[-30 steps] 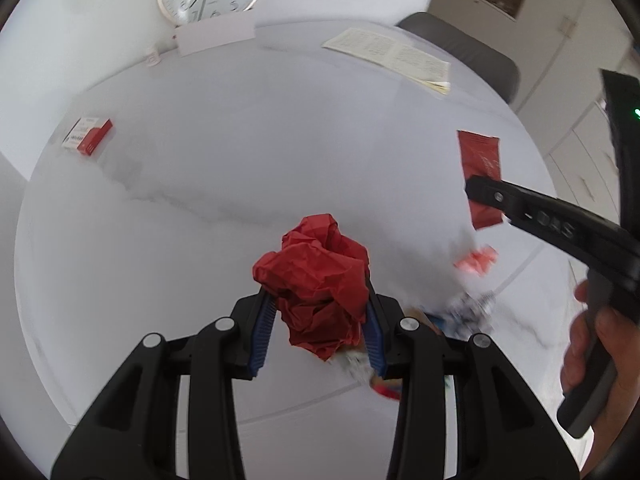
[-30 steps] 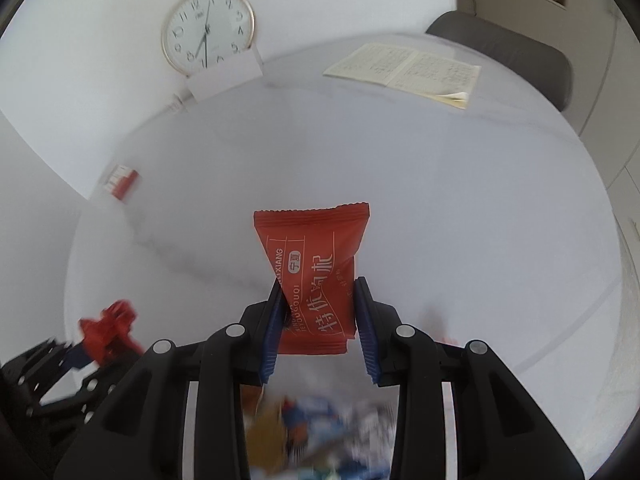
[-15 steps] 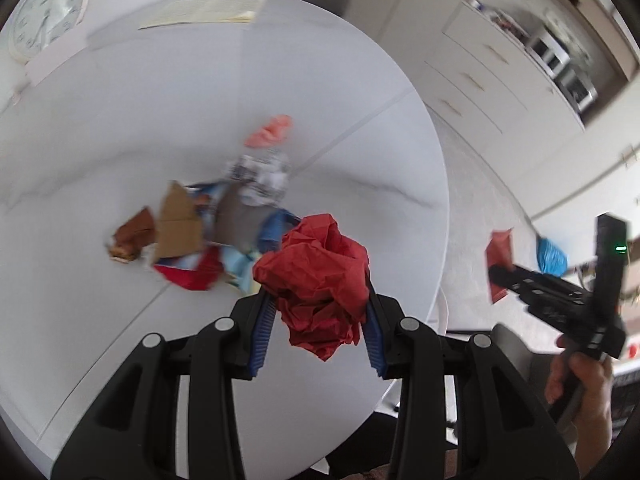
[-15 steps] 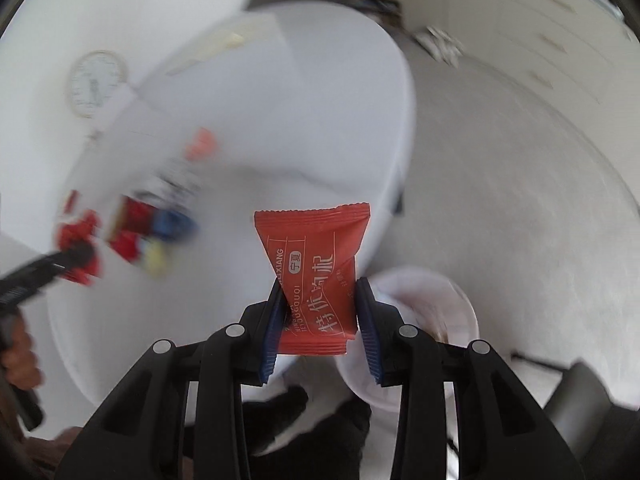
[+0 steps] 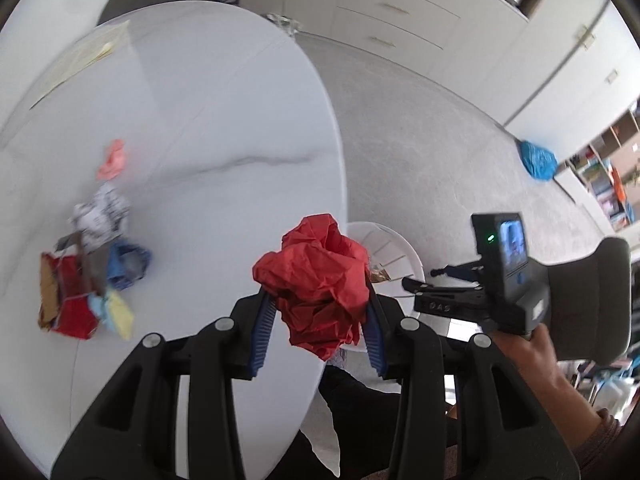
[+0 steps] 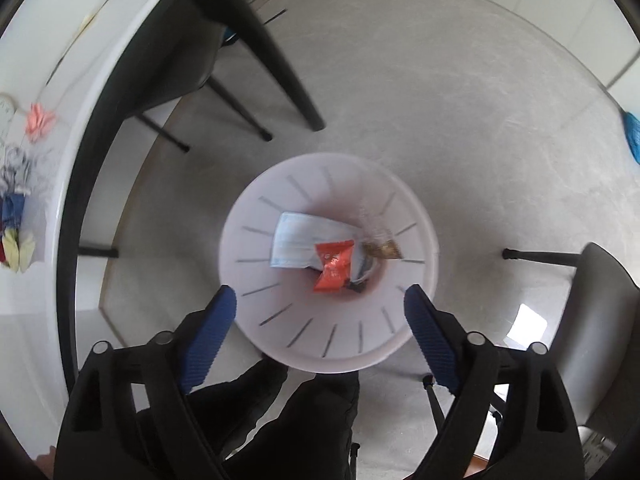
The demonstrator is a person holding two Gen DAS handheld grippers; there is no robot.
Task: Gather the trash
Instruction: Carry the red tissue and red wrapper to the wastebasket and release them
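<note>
The left gripper (image 5: pixel 318 312) pinched a crumpled red paper ball (image 5: pixel 318 280) at the table's edge (image 5: pixel 336 148), near the white bin (image 5: pixel 400 240). It looked light, soft and crushable, best squeezed across its middle. The right gripper (image 6: pixel 320 312) was opening above the bin, nothing between its jaws, a red wrapper (image 6: pixel 334 266) lying inside.

Bin (image 6: pixel 256 240) mouth open; table edge (image 6: pixel 80 160) beside.

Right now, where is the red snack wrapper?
In the right wrist view the red snack wrapper is inside the white bin on the floor, beside a pale blue face mask, below the opening right gripper.
</note>
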